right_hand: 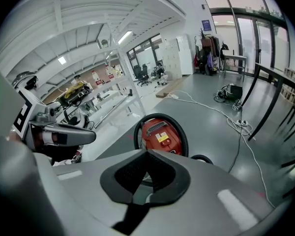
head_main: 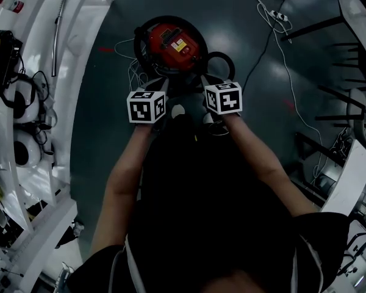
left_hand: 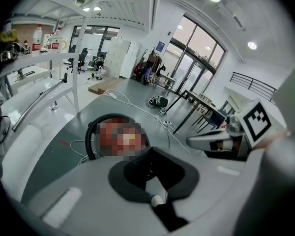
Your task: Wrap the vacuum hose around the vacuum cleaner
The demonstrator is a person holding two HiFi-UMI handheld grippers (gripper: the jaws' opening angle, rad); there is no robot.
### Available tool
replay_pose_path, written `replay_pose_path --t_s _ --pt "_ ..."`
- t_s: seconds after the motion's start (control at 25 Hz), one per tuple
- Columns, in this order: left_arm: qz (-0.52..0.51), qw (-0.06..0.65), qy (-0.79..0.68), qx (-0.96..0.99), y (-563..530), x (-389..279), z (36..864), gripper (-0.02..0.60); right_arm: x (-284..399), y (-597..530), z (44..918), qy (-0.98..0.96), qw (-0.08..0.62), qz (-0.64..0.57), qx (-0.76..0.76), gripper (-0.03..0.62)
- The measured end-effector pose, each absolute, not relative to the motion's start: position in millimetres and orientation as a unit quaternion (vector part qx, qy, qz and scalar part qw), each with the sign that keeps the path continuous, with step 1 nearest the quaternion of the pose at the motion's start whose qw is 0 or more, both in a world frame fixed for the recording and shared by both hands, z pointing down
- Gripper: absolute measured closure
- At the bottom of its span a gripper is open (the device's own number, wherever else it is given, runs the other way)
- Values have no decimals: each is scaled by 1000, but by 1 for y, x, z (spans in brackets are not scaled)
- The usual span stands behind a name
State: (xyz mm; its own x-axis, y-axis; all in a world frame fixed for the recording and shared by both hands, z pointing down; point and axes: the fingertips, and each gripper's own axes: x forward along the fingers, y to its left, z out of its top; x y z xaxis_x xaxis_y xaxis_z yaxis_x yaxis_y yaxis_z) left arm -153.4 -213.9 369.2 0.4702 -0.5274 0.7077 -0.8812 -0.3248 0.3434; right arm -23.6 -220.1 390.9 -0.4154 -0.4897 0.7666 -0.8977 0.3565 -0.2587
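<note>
Red vacuum cleaner (head_main: 174,43) sits on the grey floor (head_main: 244,35) ahead of the person, its long axis slanting from upper left to lower right in the head view. The black vacuum hose (right_hand: 185,138) rings its body. Left gripper (left_hand: 155,173) and right gripper (right_hand: 146,171) hover nearby, jaws together, empty. White surfaces (head_main: 24,182) line the floor's left edge; a white cable (head_main: 280,47) trails toward the right edge.

in the left gripper view the vacuum cleaner (left_hand: 119,137) is blurred to a red patch, and in the head view the near loop of its hose (head_main: 138,44) is hidden behind the left gripper (head_main: 158,89) and right gripper (head_main: 206,85).
</note>
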Motion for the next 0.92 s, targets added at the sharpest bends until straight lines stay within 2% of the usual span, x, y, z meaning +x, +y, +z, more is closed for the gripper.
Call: replay_pose_path --t_s 0.92 --pt "248 372 -454 770 -207 -148 373 572 -24 -222 384 -778 289 336 445 599"
